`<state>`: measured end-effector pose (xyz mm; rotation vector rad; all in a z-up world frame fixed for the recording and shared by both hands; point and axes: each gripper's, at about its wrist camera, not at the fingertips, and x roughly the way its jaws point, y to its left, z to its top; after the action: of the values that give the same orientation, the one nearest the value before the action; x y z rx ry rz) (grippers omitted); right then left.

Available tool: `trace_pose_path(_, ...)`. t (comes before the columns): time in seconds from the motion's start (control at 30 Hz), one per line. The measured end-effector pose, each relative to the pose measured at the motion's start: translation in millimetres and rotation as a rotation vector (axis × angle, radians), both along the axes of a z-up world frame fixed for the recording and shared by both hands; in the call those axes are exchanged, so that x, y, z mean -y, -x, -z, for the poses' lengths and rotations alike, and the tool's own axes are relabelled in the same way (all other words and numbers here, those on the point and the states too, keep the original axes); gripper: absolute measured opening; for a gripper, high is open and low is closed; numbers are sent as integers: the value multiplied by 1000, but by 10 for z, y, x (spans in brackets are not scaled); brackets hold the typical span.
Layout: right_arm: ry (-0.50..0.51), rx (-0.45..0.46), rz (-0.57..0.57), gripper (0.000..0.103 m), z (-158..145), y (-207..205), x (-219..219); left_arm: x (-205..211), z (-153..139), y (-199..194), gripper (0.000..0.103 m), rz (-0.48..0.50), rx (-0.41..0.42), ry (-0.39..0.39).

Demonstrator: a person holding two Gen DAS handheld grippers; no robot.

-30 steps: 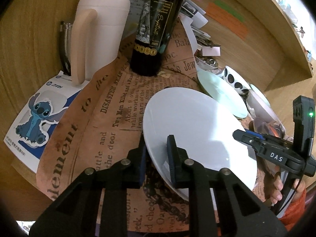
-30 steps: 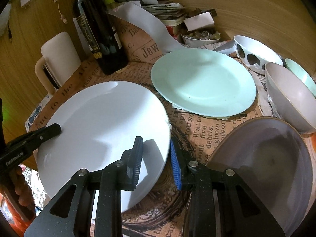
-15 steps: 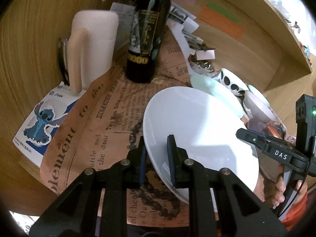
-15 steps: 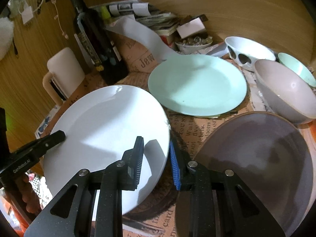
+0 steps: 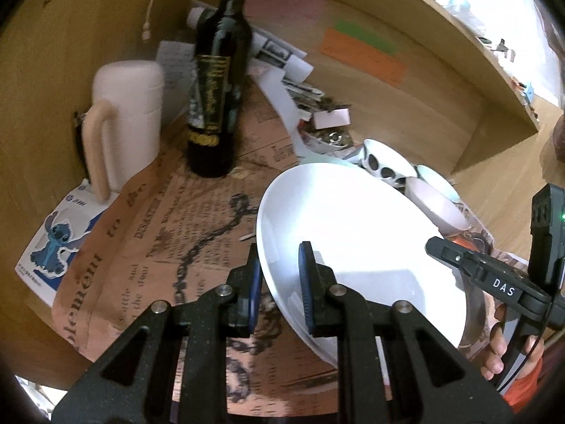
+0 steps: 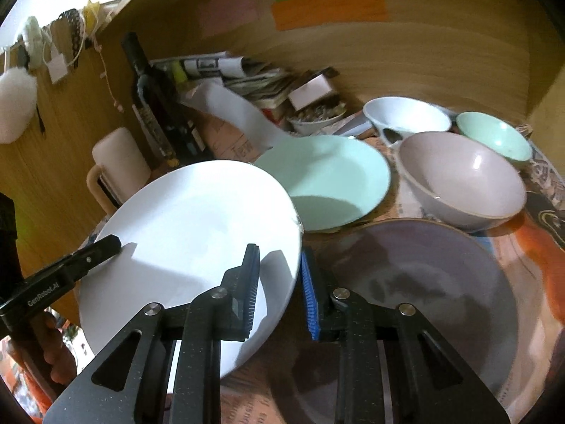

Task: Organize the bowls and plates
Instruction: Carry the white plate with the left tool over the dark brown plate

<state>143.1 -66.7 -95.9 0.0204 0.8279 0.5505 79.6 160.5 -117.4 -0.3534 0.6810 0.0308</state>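
Note:
A white plate (image 5: 353,233) hangs tilted above the newspaper mat (image 5: 141,233), held at two opposite rims. My left gripper (image 5: 279,251) is shut on its near-left rim, one pad above and one below. At the far right rim sits my right gripper (image 5: 441,251). In the right wrist view the right gripper (image 6: 279,251) has its jaws closing tight on the white plate (image 6: 190,226), pads pressing the rim. The left gripper (image 6: 113,242) clamps the opposite edge there. A mint plate (image 6: 335,180) lies just behind, and a grey-purple plate (image 6: 423,282) lies to the right.
A pinkish bowl (image 6: 462,180), a mint bowl (image 6: 494,134) and a white spotted bowl (image 6: 406,116) stand at the back right. A dark bottle (image 5: 215,99) and a cream mug (image 5: 123,123) stand at the back left. Papers pile against the wooden wall.
Both grippers have risen with the white plate, which is now clear of the mat. Its far edge now overlaps the mint plate in the right wrist view.

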Motion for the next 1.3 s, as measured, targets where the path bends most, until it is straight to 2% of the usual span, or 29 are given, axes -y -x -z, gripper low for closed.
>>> trace_pose_path(0.5, -32, 17, 101, 21, -91, 58, 598, 536, -113, -161, 19, 107, 12, -21)
trace_pose_path(0.77, -14, 19, 138, 21, -99, 93, 835, 768, -131, -241, 19, 150, 14, -21)
trace_pose_path(1.3, -19, -23, 238, 21, 7, 132, 1345, 1244, 19, -418, 19, 238, -32, -20)
